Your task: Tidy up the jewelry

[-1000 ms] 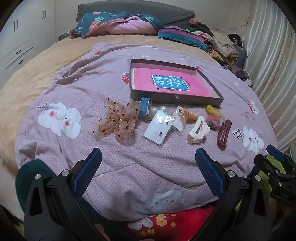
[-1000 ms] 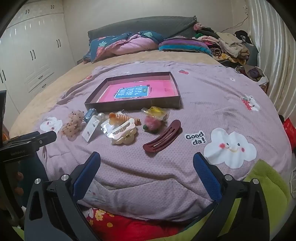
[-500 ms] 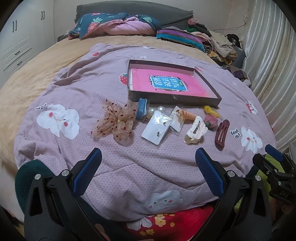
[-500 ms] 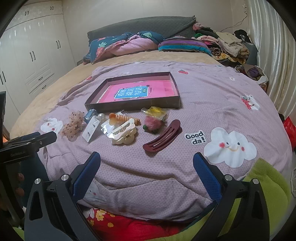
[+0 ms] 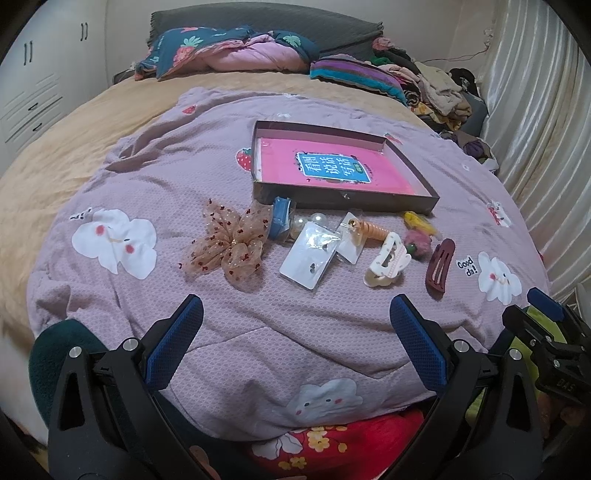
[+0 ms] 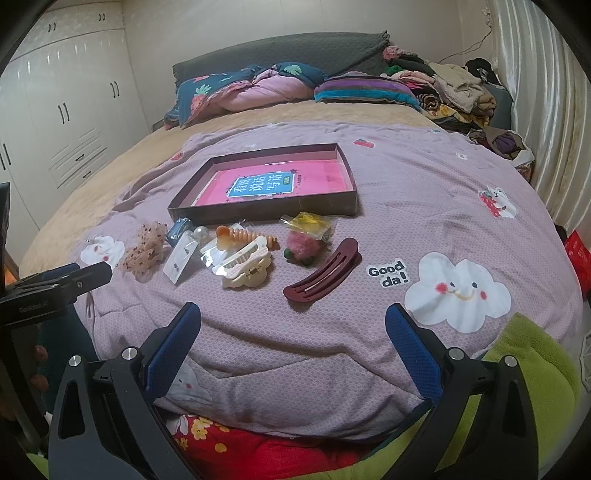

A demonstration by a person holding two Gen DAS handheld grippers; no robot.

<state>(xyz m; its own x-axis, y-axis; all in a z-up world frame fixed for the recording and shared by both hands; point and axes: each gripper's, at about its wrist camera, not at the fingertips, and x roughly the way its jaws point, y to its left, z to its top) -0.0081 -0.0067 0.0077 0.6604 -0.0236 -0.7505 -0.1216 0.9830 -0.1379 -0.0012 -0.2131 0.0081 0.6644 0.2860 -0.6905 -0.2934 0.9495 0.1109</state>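
Both grippers — left (image 5: 295,314) and right (image 6: 293,321) — stay wide apart, empty; jewelry unmoved beside tray (image 5: 343,197)

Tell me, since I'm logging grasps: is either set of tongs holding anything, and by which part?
Nothing held: left tongs and right tongs are open, empty.

a bed (image 6: 122,173) with a tan sheet fills the room, and a lilac quilt (image 6: 424,206) printed with clouds and strawberries lies over its near part. at the head stands a dark grey headboard (image 6: 280,48), with a crumpled navy and pink duvet (image 6: 251,88) and a striped pillow (image 6: 365,90) in front of it. a heap of clothes (image 6: 450,88) sits at the far right corner. white wardrobes (image 6: 62,99) with dark handles line the left wall. pale, shiny curtains (image 5: 535,110) hang along the right. the back wall (image 6: 221,26) is plain cream.
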